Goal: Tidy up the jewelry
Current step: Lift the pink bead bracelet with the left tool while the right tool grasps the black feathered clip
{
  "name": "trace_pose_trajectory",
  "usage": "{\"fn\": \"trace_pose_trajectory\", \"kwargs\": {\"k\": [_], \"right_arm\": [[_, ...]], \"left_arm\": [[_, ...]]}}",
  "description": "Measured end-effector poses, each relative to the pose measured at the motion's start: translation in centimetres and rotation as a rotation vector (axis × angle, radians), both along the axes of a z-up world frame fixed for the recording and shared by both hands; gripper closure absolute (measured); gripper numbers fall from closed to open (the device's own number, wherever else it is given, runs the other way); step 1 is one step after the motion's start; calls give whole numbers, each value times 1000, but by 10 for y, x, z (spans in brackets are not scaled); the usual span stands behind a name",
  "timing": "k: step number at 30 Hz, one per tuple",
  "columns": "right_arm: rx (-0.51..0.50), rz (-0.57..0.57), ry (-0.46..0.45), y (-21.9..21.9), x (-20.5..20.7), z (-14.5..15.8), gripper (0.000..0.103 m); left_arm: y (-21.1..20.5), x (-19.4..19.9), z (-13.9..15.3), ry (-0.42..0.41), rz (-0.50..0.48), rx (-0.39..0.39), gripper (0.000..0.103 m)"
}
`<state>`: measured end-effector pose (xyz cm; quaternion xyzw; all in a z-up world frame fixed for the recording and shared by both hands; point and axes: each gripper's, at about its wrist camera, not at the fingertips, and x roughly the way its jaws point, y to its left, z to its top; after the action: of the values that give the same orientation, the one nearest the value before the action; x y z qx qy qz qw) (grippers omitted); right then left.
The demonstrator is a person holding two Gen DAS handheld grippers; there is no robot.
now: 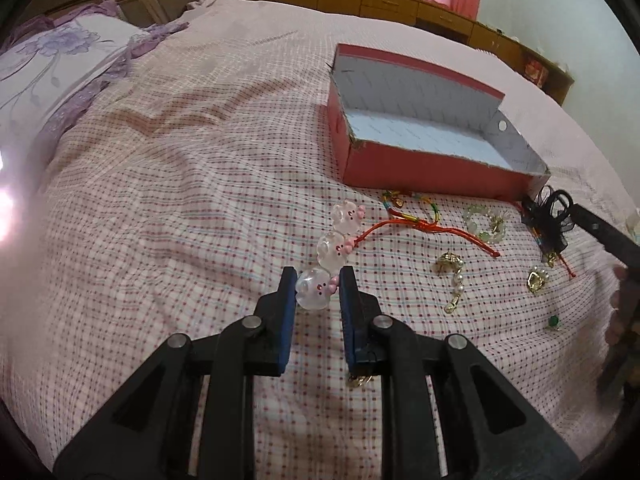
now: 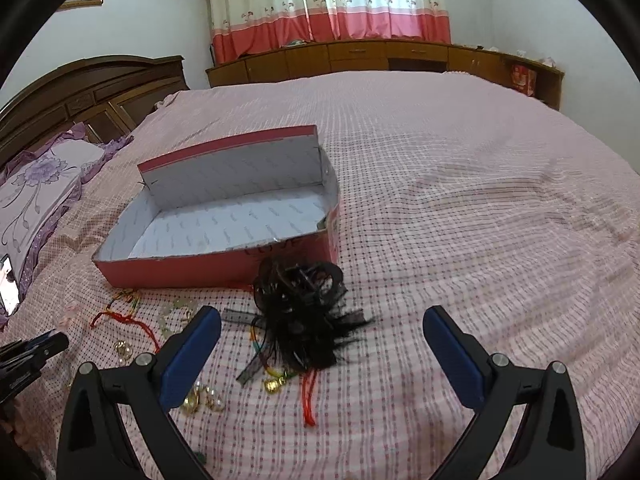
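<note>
Pig beads: a string of three clear, round glass-like beads with pink pig faces (image 1: 335, 248) was seen on the bed, the nearest bead caught between the blue pads of the left tongs (image 1: 318, 285), the other two lying beyond toward the box.
Left tongs: nearly closed, both pads pressed on that nearest bead.
Right tongs: the right tongs (image 2: 322, 330) were held wide apart above the bed, nothing between the pads.
Black ornament: a black feathery lace hair ornament (image 2: 304, 308) lay just ahead of the right tongs, close to the box's front wall.
Other jewelry: a red cord bracelet (image 1: 420, 229), a pale green bead ring (image 1: 482, 222) and a gold and pearl earring (image 1: 452, 276) were scattered near each other on the bed in front of the box.
Box: an open red cardboard box with a white lining (image 1: 424, 168) stood on the bed, its lid flap upright.
Bed: a pink checked bedspread (image 1: 180, 200) covered it.
</note>
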<state>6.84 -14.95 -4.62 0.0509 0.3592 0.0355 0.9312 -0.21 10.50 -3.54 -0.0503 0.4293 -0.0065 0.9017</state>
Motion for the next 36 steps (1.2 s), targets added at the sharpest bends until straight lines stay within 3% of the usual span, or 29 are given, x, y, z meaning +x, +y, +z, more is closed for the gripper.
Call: {"fn": "trace_pose_trajectory", "kwargs": {"k": [4,7,10,13,15,18,29,36], "right_arm": [[10,26,33,1,18,-11,2],[11,41,60,2,28,-22,10],[54,49,91,-2,35,-31,21],[100,61,100,-6,37,-34,39],[110,74,88,-5,35,-32,56],[103,95,69,-3,28,-25,66],[187,153,-32,-18,-23,26,67],[181,174,-86,-15,-41,54,67]], "left_arm": [[6,-8,7,-19,15,-44,90],[-2,-4,12,-35,10,-40,90],[-10,-2,17,-50,-1,-37,90],[-16,-2,21,-61,-14,-33,90],[-20,-3,23,-70,-21,-33,90],[-26,-4,26,-78,-34,-39,90],[-40,-8,38,-122,-68,-51,90],[-45,-2,55,-162,-76,-72,90]]}}
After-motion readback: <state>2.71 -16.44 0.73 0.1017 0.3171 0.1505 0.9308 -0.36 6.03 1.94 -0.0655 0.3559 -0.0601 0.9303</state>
